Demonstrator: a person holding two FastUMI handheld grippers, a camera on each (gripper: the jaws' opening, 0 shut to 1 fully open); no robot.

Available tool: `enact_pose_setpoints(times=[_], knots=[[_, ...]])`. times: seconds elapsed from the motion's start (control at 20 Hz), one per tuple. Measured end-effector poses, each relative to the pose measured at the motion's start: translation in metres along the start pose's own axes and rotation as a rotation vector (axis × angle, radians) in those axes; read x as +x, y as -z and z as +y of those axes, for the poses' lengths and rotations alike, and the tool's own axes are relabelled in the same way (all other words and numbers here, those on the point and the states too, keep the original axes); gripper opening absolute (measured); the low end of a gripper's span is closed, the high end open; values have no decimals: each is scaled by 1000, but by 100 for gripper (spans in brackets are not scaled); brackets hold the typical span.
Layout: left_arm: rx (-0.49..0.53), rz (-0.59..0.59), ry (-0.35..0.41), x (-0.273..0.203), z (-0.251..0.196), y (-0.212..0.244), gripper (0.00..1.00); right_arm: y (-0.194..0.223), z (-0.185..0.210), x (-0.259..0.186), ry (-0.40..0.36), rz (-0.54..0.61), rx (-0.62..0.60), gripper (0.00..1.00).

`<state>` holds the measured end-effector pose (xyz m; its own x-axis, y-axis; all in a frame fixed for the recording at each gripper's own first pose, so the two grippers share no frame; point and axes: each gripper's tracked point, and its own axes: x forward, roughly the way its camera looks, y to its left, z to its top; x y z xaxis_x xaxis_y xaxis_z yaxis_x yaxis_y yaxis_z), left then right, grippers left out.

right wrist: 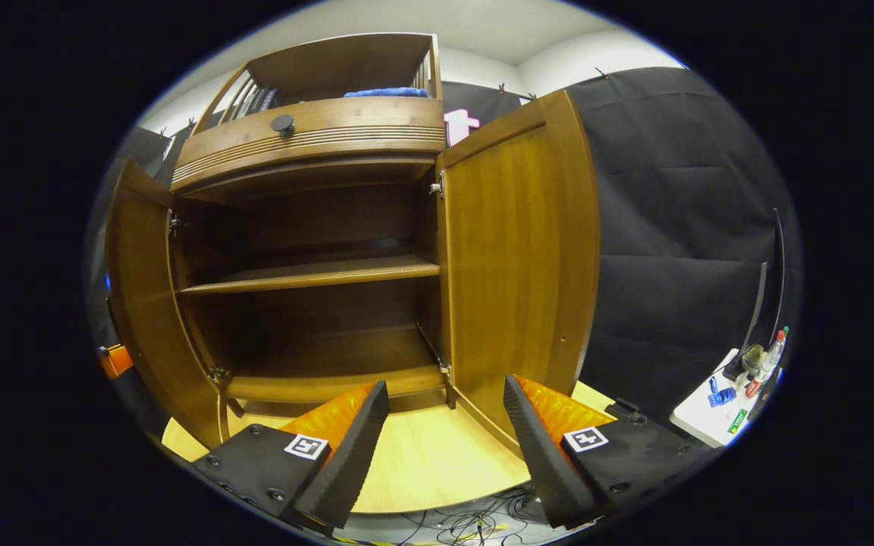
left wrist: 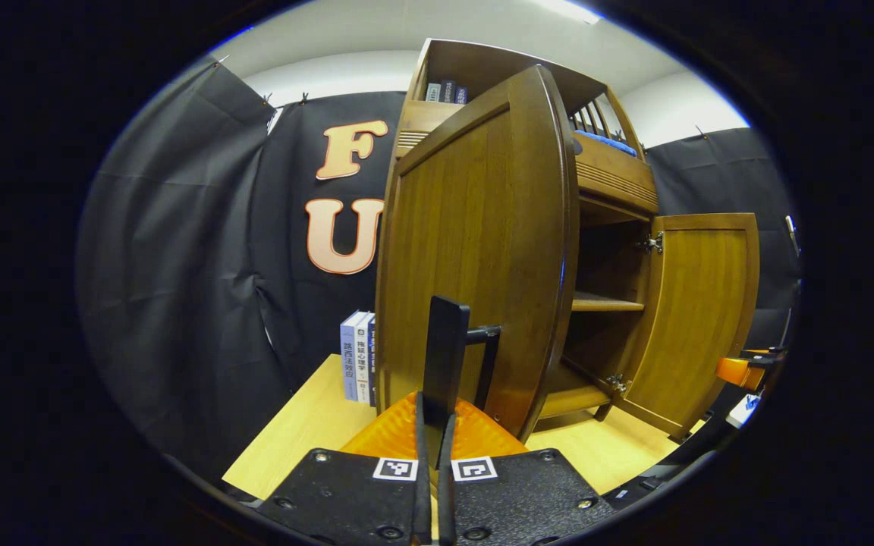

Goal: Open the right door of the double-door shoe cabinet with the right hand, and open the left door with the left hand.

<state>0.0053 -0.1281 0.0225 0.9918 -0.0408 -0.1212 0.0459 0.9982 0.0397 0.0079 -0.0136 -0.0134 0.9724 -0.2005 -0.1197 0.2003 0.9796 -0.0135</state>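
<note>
Both doors of the brown wooden double-door shoe cabinet stood swung wide on the pale wooden counter, baring its empty shelves. The left gripper had its fingers pinched together on the dark bar handle of the left door, evidently the hold used to draw it outward, and pointed level at the door's face. The right gripper hovered free before the right door, fingers spread apart, gripping nothing.
</note>
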Motion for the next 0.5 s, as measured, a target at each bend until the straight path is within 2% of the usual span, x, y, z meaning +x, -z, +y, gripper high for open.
enact_pose_setpoints(times=[0.15,0.3,0.5], knots=[[16,6,-32,-4,13,0,5,3,11,3,-29,6,-3,89],[13,12,-70,-7,28,-3,1,6,21,3,-56,17,4,89],[4,24,-105,-14,40,-2,2,5,31,4,-81,13,-8,89]])
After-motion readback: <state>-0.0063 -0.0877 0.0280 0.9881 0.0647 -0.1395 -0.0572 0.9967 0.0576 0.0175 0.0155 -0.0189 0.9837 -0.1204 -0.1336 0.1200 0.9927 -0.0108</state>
